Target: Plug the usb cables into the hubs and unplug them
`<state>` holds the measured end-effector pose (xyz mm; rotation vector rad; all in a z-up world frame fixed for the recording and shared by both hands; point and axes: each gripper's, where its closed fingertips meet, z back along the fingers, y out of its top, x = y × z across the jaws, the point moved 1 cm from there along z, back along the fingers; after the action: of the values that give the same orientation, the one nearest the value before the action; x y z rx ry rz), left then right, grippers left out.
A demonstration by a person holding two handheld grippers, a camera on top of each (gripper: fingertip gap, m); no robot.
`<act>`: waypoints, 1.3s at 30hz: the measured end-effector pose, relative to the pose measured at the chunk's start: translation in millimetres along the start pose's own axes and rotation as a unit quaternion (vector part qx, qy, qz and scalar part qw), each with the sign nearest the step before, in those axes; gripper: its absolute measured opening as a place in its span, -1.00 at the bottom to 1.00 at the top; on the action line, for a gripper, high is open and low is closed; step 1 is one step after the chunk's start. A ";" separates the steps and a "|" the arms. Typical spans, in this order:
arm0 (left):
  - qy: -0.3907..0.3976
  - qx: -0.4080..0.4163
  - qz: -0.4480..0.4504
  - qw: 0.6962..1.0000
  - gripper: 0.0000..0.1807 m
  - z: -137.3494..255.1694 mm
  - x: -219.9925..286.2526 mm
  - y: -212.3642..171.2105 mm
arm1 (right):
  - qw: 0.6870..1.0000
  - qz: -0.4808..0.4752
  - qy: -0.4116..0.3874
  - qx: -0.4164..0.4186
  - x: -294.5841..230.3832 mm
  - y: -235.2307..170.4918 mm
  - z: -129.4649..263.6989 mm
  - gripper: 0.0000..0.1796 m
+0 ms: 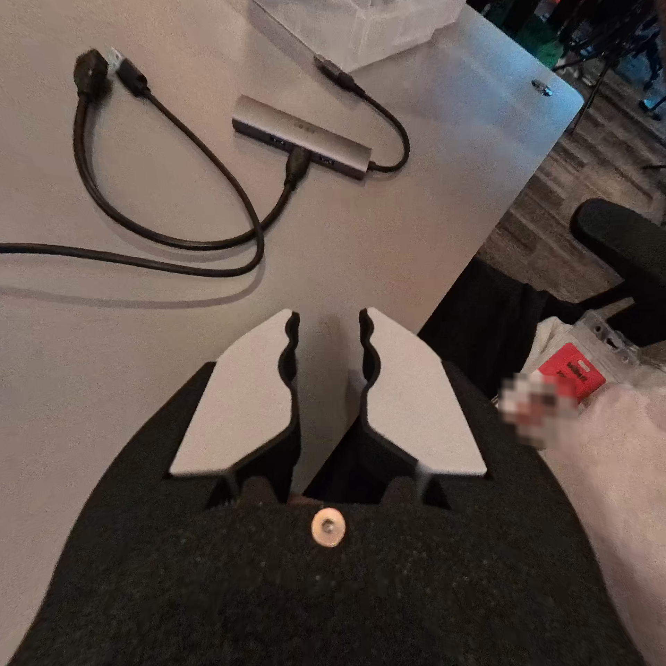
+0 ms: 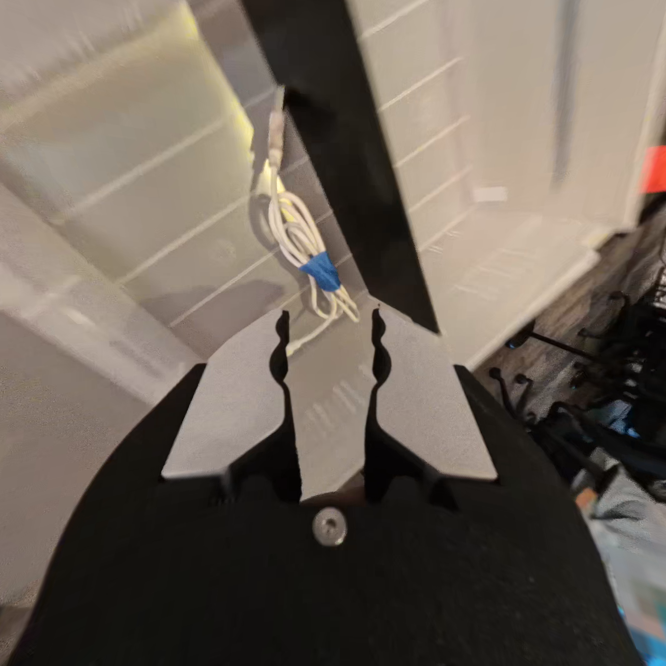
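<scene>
In the left wrist view a silver USB hub [image 1: 301, 135] lies on the white table [image 1: 90, 360]. A black USB plug [image 1: 297, 165] sits in one of its front ports, and its cable [image 1: 144, 230] loops left. A loose USB connector [image 1: 126, 74] lies at the far left beside a black plug end [image 1: 90, 74]. The hub's own lead [image 1: 393, 126] curves to a connector [image 1: 333, 74] at the back. My left gripper [image 1: 328, 319] is open and empty, held above the table short of the hub. My right gripper [image 2: 329, 320] is open and empty, pointing off the table at a wall.
A clear plastic container [image 1: 360, 25] stands behind the hub. The table's right edge [image 1: 504, 223] runs beside a black chair armrest [image 1: 620, 238] and a red badge in a clear bag [image 1: 573, 371]. In the right wrist view a white cable bundle with blue tape [image 2: 310, 252] hangs by a black post [image 2: 342, 144].
</scene>
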<state>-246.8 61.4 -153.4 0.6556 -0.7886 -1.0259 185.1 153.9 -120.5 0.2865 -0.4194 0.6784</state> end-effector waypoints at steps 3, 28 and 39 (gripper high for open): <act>0.003 0.020 -0.005 1.000 -0.67 3.8 -0.4 7.7 | 0.985 -0.105 -0.048 0.127 -16.7 20.0 69.6 -0.44; 0.041 0.023 -0.104 0.993 -0.54 -46.7 -4.9 58.1 | 0.910 -0.258 0.172 0.276 -243.7 125.6 43.6 -0.65; 0.041 -0.042 -0.213 0.975 -0.67 -84.0 -2.1 101.7 | 0.868 -0.285 0.182 0.363 -224.1 129.3 100.0 -0.65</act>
<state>-129.1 111.3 -121.0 0.8087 -0.5371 -1.4036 -84.7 89.6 -120.8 0.9398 0.3106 0.2625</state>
